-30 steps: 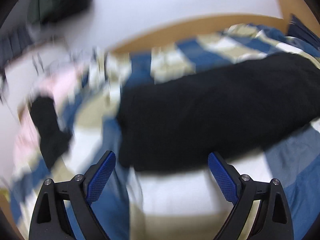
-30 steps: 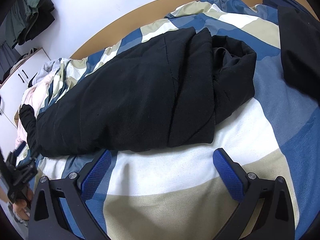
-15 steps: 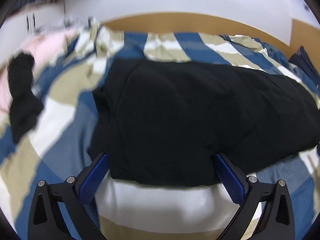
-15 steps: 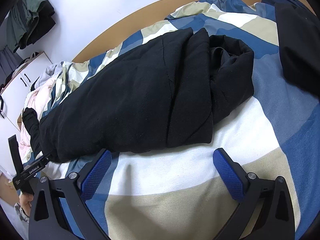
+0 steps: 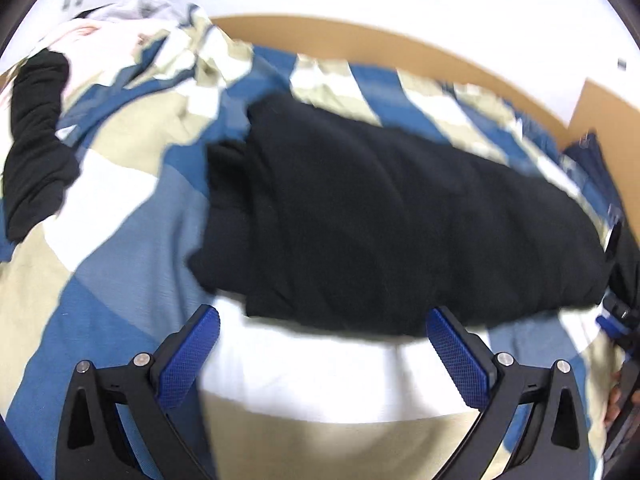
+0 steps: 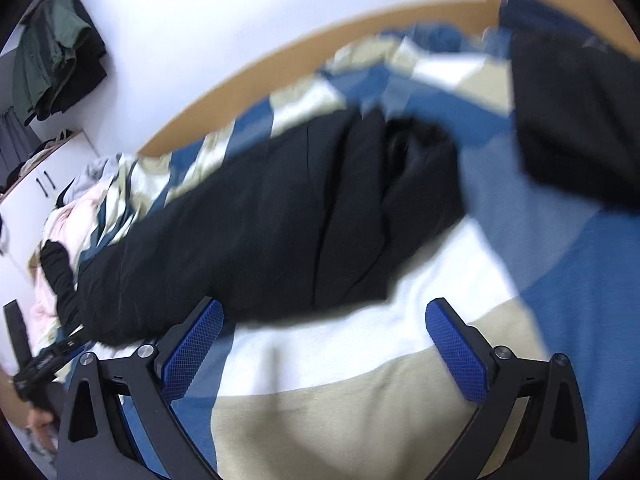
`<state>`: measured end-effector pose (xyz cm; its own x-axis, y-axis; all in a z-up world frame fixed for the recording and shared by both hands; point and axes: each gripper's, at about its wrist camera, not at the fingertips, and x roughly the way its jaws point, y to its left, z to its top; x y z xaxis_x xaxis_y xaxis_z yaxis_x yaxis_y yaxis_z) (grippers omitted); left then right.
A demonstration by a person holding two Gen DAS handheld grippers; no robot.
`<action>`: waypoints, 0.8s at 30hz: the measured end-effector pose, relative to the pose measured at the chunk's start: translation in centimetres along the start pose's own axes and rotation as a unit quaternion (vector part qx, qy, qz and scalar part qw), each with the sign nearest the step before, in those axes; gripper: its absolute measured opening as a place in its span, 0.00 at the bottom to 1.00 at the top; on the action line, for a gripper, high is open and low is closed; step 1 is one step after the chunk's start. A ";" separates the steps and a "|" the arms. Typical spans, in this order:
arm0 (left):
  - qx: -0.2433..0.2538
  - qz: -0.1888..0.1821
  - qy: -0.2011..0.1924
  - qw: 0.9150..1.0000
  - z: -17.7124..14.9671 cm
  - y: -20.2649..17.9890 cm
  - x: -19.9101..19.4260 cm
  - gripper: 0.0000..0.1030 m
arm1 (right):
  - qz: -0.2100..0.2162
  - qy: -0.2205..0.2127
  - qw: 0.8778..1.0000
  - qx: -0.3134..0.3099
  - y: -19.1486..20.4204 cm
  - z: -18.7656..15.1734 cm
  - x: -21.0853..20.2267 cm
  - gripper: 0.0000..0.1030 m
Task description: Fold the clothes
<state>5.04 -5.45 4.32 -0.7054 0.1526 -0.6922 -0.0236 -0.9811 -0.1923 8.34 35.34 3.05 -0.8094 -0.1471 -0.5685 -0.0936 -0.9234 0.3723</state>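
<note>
Item one, the black garment (image 5: pixel 400 236): we find it lying partly folded across the middle of the bed, on the blue, white and beige checked duvet (image 5: pixel 120 240), its near edge just beyond both pairs of fingertips; in the right wrist view its bunched, rolled end lies to the right. Item two, the left gripper (image 5: pixel 322 344): we see its jaws spread wide, blue pads bare, holding nothing, poised over a white patch of duvet just short of the garment's near hem. Item three, the right gripper (image 6: pixel 324 336): jaws likewise wide and empty, its left pad just beside the garment's near edge, whether touching we cannot tell, the right pad over white and beige cloth. Item four, a second black garment (image 6: pixel 572 120), lying apart at the far right of the bed. Item five, a black sleeve (image 5: pixel 36 136) on crumpled pink bedding (image 5: pixel 100 40) at the far left. Item six, a wooden bed frame (image 5: pixel 400 44) along the white wall. Item seven, dark green clothes (image 6: pixel 56 48) hanging at upper left, above a white cabinet (image 6: pixel 44 184). Both views are somewhat blurred.
</note>
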 end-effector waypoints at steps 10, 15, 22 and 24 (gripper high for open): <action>-0.003 -0.011 0.044 0.999 0.0 0.7 1.1 1.00 | -0.054 -0.009 0.986 -0.154 11.8 2.0 3.0 1.00; -0.012 -0.018 0.046 0.999 -0.1 1.4 1.1 1.00 | -0.078 0.045 0.974 -0.209 15.3 -0.9 9.5 1.00; -0.015 -0.016 0.062 0.998 0.1 1.5 2.2 1.00 | -0.078 0.039 0.973 -0.215 15.1 -1.4 9.0 1.00; -0.007 -0.011 0.062 0.998 0.0 1.1 2.2 1.00 | -0.067 -0.001 0.973 -0.220 15.5 -1.1 7.5 1.00</action>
<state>3.46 -6.24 2.58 -0.6124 0.1876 -0.7680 -0.0274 -0.9759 -0.2165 1.39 19.52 3.76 -0.8080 -0.0141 -0.5890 0.0579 -0.9968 -0.0557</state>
